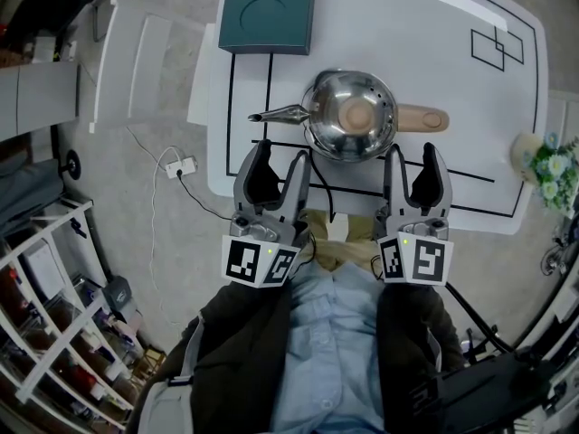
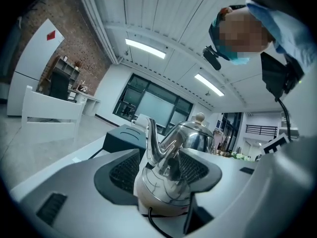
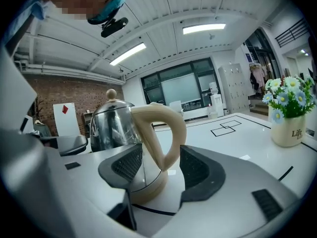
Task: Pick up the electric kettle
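- Surface (image 1: 398, 25): white, marked with black lines. It fills the upper middle of the head view, and everything we note below sits on it or hangs at its near edge.
- Dark teal box (image 1: 269, 12): at the far left of the surface, well apart from both grippers, and flat on top.
- Electric kettle (image 1: 351, 116): upright near the middle of the surface, close to the near edge.
  - We see a polished steel body with a round knob on the lid.
  - The spout (image 1: 276, 114) points to the left of the head view, and the cream handle (image 1: 421, 117) sticks out to the right.
  - A black cord (image 1: 327, 193) runs from its foot toward the near edge.
- Left gripper (image 1: 281, 152): at the near edge, just beside the kettle's spout side.
  - In its own view (left gripper (image 2: 158, 165)) the jaws stand wide apart.
  - Spout and steel body show in the gap ahead of them, but neither pad presses on anything. We count it as holding nothing.
- Right gripper (image 1: 413, 150): at the near edge on the handle side.
  - In its own view (right gripper (image 3: 161, 167)) the jaws are spread just as wide.
  - The handle (image 3: 163, 128) shows in the gap just ahead, clear of both pads, so nothing is held.
- Pot of flowers (image 1: 541, 159): at the right edge of the surface, well apart from the kettle. It is a cream pot with white and pale blue blooms.
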The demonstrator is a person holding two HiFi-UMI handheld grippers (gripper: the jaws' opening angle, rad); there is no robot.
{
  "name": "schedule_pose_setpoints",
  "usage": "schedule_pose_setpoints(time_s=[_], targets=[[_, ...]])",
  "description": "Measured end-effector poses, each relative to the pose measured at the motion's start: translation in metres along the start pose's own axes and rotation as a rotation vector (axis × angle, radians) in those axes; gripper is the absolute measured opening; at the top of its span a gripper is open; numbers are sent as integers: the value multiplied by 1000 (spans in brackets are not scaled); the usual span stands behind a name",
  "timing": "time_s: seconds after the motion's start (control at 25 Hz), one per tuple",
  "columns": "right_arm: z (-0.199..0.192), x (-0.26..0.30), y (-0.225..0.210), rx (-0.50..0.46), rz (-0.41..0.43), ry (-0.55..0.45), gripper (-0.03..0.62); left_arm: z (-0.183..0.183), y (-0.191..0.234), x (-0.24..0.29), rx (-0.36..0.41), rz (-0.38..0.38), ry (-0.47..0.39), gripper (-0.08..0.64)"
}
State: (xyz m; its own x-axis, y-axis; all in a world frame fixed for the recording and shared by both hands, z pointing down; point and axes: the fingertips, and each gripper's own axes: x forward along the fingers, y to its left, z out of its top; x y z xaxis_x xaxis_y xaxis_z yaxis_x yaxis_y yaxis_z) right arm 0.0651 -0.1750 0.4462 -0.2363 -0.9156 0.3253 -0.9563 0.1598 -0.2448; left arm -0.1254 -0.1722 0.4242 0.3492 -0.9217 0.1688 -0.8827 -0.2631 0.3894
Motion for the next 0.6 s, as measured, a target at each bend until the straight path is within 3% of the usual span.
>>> schedule_pose_setpoints(time_s=[0.6], targets=[[9, 19, -15, -7, -30, -7, 227, 13, 23, 17, -23, 60, -41, 261]])
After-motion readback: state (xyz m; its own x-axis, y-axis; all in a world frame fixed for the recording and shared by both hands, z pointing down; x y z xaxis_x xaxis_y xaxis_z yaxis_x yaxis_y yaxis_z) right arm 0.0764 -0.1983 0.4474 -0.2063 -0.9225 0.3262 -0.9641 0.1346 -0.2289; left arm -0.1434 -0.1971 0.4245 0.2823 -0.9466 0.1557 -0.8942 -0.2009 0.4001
